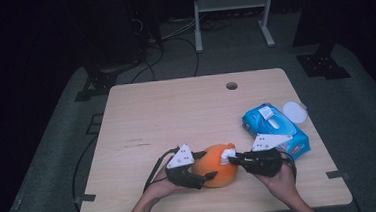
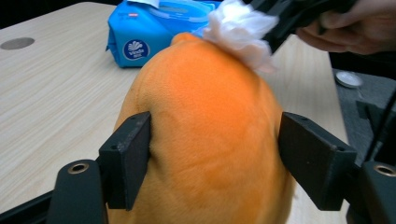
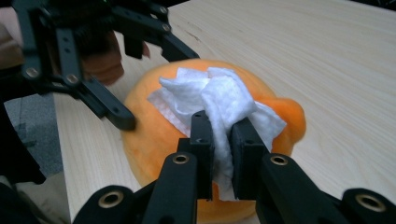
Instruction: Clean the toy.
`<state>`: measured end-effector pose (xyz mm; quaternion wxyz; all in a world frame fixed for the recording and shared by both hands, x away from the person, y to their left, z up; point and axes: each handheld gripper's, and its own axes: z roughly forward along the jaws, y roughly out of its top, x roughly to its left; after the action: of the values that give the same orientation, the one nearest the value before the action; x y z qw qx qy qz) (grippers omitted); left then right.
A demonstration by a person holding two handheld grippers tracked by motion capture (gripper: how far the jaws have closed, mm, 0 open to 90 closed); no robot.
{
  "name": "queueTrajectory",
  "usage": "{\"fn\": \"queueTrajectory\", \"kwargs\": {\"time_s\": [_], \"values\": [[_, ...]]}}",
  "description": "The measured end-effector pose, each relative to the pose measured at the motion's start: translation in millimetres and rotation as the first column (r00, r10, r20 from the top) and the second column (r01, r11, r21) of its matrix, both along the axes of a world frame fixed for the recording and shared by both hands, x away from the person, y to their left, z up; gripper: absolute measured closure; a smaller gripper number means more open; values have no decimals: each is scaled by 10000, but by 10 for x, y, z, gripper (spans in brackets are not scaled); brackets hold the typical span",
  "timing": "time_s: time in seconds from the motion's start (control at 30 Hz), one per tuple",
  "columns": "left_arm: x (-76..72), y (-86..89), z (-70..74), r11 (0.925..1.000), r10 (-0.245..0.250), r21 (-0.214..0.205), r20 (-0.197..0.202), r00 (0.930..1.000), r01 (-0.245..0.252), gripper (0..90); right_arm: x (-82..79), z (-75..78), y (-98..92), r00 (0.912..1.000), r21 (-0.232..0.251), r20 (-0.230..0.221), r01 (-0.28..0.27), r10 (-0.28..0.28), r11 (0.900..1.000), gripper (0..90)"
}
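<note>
1. Altogether: one orange plush toy (image 1: 219, 165), one white wipe (image 1: 226, 156), one blue pack of wipes (image 1: 275, 130), one white round lid (image 1: 294, 112), and two grippers.
2. Left gripper (image 2: 215, 161): its jaws stand on either side of the plush toy; the left pad meets the plush, while a narrow gap shows at the right pad, so the hold is released.
3. Right gripper (image 3: 223, 140): its jaws are clenched on the wipe, which is pressed against the top of the toy.
4. Position: the toy lies on the table (image 1: 176, 112) near the front edge, between the two hands; the pack lies just beside the right gripper, toward the right edge, with the lid touching its far corner.
5. Surface: pale wood-grain tabletop with one round hole (image 1: 231, 86) near the far edge.
6. Room: dark, grey floor (image 1: 54, 160), cables and one white frame (image 1: 232, 12) beyond the table.
7. Open room: the far and left parts of the tabletop lie bare.
</note>
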<state>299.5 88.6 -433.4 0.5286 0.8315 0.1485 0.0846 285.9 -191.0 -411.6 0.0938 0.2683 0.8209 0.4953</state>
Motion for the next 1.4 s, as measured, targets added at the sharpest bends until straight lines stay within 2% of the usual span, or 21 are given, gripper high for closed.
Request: {"fn": "queueTrajectory", "kwargs": {"time_s": [0.1,0.2,0.33,0.4,0.47,0.5,0.57,0.63,0.67,0.77,0.8,0.87,0.9,0.93,1.0,1.03,1.1,1.17,1.27,1.33,1.4], "values": [[54,33,31,9992,397,-1,-197,9990,-397,263,33,-27,-63,9999,-25,-145,89,-89,10000,803],[6,-53,-6,9985,525,185,-155,9985,-522,273,37,-22,-53,9997,-87,-130,193,-194,9998,803],[-49,-86,33,9981,122,611,65,9999,-126,251,-57,53,83,9990,-375,359,-234,248,9990,803],[-10,-9,56,9994,-69,350,12,10000,68,250,-56,51,77,9987,-425,292,-403,416,9983,804],[39,48,71,10000,75,-62,-169,9998,-76,230,-51,36,46,9973,-509,151,-716,724,9961,805],[61,44,61,9996,265,-14,-152,9995,-266,182,-60,35,33,9960,-631,195,-853,867,9944,805],[83,7,-4,9995,303,73,-312,9991,-300,109,-70,37,8,9927,-615,170,-1181,1193,9911,804],[59,-24,-33,10000,-26,30,-481,9988,28,163,-69,33,-3,9937,-685,186,-1092,1107,9917,803],[46,-35,-26,9999,-108,112,-406,9991,113,173,-54,28,-18,9950,-677,190,-962,977,9931,803],[13,-30,7,9984,-531,146,-438,9976,538,200,-8,20,-78,9993,-615,44,-371,374,9974,804],[6,-24,1,9980,-610,162,-327,9976,615,209,17,14,-108,9999,-577,-31,-152,150,9982,803],[6,-32,-16,9989,-394,232,-231,9990,399,226,42,13,-145,9994,-339,-336,-30,18,9994,805],[3,-46,-24,9989,-350,293,-212,9992,356,236,26,28,-128,9997,-366,-256,-48,38,9993,805],[-3,-58,-25,9988,-314,373,-85,9995,317,240,1,48,-90,9998,-424,-102,-149,145,9990,805],[-26,-94,-22,9986,-378,366,80,9993,375,243,-66,81,10,9970,-115,9,-773,773,9969,805],[-33,-101,-20,9980,-462,442,186,9988,454,240,-117,96,102,9932,-171,128,-1153,1155,9932,805],[-32,-90,-23,9978,-462,473,173,9988,454,222,-167,107,204,9892,-652,503,-1344,1377,9888,804],[2,-51,-25,9992,-293,264,-74,9995,295,200,-152,119,203,9910,-727,557,-1178,1220,9904,804],[13,-57,-30,9992,-239,332,-145,9996,244,197,-52,133,73,9976,-886,502,-440,486,9951,805],[14,-77,-36,9993,-217,291,-167,9996,222,186,41,107,-40,9998,-685,158,-97,108,9976,804],[30,-76,-35,9996,-52,270,-281,9996,60,161,74,83,-94,10000,-675,-91,26,-32,9977,804]]}}
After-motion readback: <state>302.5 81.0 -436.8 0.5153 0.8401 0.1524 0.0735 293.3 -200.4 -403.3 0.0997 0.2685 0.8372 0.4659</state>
